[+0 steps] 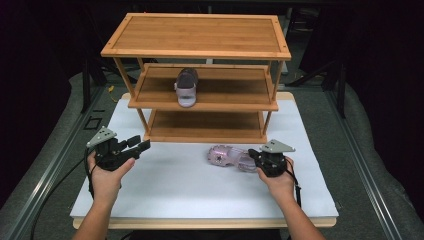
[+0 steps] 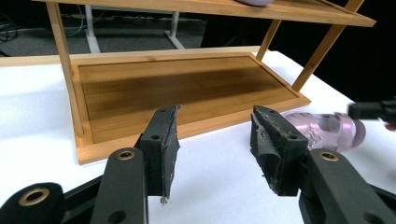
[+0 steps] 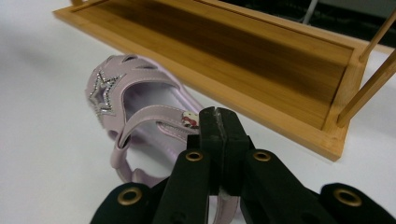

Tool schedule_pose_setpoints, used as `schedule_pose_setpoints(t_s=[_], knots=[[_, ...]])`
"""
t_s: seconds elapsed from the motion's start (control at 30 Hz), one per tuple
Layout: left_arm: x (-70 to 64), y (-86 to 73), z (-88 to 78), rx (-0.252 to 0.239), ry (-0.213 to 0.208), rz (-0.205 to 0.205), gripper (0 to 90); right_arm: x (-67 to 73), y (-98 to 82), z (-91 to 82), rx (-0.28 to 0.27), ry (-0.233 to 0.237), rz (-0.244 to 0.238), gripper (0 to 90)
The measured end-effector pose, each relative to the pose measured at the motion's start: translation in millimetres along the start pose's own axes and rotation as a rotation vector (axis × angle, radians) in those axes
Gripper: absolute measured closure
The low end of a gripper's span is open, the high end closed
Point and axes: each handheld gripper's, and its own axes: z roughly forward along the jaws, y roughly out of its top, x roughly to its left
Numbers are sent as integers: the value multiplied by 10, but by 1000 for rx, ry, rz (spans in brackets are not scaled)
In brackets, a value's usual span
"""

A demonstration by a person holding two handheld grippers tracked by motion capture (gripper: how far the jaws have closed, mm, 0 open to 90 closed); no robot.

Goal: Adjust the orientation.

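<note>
A: Now, confirm the right gripper (image 1: 256, 156) status.

B: Your right gripper has its jaws fully closed, pad against pad. In the right gripper view they sit at the heel end of the pink sandal (image 3: 140, 116). A strap may be pinched between the pads, but this cannot be confirmed from the frames.

A: Location of the sandal?

B: The pink sandal lies on its side on the white desk (image 1: 175, 190), just in front of the bamboo shoe rack (image 1: 200, 50), toward its right half. A silver star (image 3: 102, 93) decorates the toe section. In the high view your right gripper meets the sandal's right end.

A: Left gripper (image 1: 141, 143) status?

B: Your left gripper is spread wide with nothing between the pads (image 2: 168, 144). It is held above the desk near the rack's left front corner, well apart from the sandal, jaws pointing toward the bottom shelf (image 2: 187, 88).

A: Other items on the rack?

B: A second sandal (image 1: 186, 87) of the same kind stands on the middle shelf (image 1: 230, 90), toe toward you.
</note>
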Motion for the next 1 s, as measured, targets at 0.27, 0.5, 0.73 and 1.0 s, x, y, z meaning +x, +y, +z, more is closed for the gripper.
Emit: schedule_pose_setpoints(t_s=[0.27,0.5,0.73,1.0], knots=[[37,-11,8,3,5,-9,514,-232,148,310,44,9,98,900],[56,-13,3,3,6,-10,514,-382,199,492,84,17,161,900],[66,-20,-1,2,8,-15,514,-421,185,458,55,11,189,832],[76,-20,-4,0,10,-18,515,-553,63,357,52,-91,201,876]])
